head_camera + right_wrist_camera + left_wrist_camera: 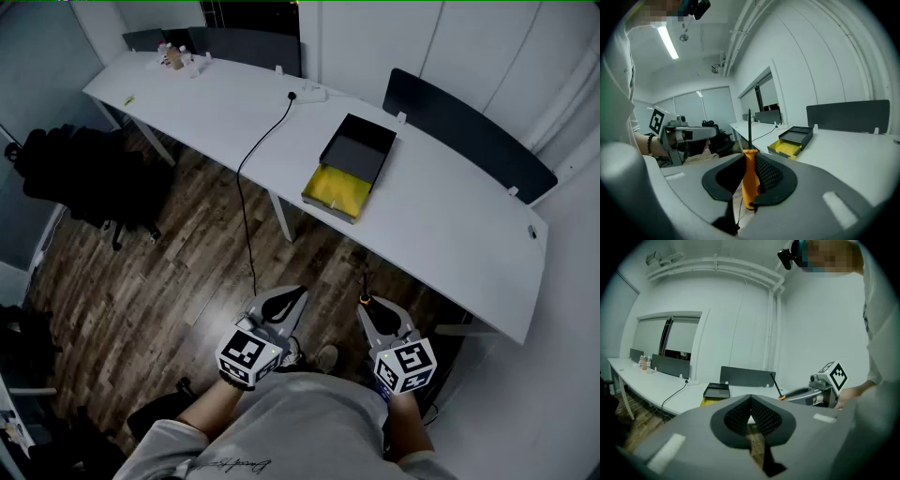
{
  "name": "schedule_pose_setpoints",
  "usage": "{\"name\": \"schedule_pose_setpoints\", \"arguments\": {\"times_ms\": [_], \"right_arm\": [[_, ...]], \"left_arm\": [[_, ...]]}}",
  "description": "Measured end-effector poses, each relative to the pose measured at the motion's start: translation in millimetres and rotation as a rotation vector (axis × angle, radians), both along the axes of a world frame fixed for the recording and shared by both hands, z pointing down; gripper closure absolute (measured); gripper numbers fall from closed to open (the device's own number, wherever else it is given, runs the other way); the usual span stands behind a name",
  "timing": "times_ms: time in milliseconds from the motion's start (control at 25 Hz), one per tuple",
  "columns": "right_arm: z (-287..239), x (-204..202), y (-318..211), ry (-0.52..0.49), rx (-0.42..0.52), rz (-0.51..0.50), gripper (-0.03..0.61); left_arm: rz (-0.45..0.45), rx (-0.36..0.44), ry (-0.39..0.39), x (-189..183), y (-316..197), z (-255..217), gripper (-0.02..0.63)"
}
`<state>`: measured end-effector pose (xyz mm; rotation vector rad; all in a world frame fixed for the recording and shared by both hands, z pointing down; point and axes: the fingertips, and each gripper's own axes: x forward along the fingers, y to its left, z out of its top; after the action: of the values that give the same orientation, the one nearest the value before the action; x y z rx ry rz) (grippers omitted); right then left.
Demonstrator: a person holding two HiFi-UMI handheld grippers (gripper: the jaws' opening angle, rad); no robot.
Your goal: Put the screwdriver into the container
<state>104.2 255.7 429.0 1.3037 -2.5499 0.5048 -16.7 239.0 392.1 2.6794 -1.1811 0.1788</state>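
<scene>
The screwdriver (749, 178) has an orange handle and a thin dark shaft that points forward past the jaw tips. My right gripper (750, 153) is shut on its handle; in the head view that gripper (368, 306) hangs over the floor, short of the table's near edge. The container (349, 167) is a black tray with a yellow compartment at its near end. It lies on the white table (450, 206), ahead of both grippers. My left gripper (297, 293) is beside the right one, its jaws (751, 399) shut with nothing between them.
A black cable (265, 139) runs from a power strip (311, 92) across the table and down to the wooden floor (187, 272). Dark divider panels (469, 131) stand along the table's far edge. Small bottles (174, 58) sit at the far left end. A black office chair (84, 178) stands at left.
</scene>
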Motion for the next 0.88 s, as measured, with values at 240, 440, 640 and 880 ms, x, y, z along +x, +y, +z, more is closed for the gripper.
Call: {"name": "schedule_pose_setpoints", "arguments": {"times_ms": [240, 440, 640, 880], "right_arm": [[0, -15, 8, 0.004, -0.006, -0.006, 0.494], [2, -29, 11, 0.011, -0.01, -0.003, 0.494], [-7, -44, 9, -0.029, -0.006, -0.004, 0.492], [-7, -62, 2, -0.022, -0.004, 0.02, 0.492]], "left_arm": [[0.004, 0.007, 0.009, -14, 5, -3, 0.615], [0.005, 0.003, 0.019, -27, 8, -1, 0.615], [0.008, 0.007, 0.033, -40, 7, -1, 0.615], [0.02, 0.022, 0.051, -56, 0, -6, 0.615]]}}
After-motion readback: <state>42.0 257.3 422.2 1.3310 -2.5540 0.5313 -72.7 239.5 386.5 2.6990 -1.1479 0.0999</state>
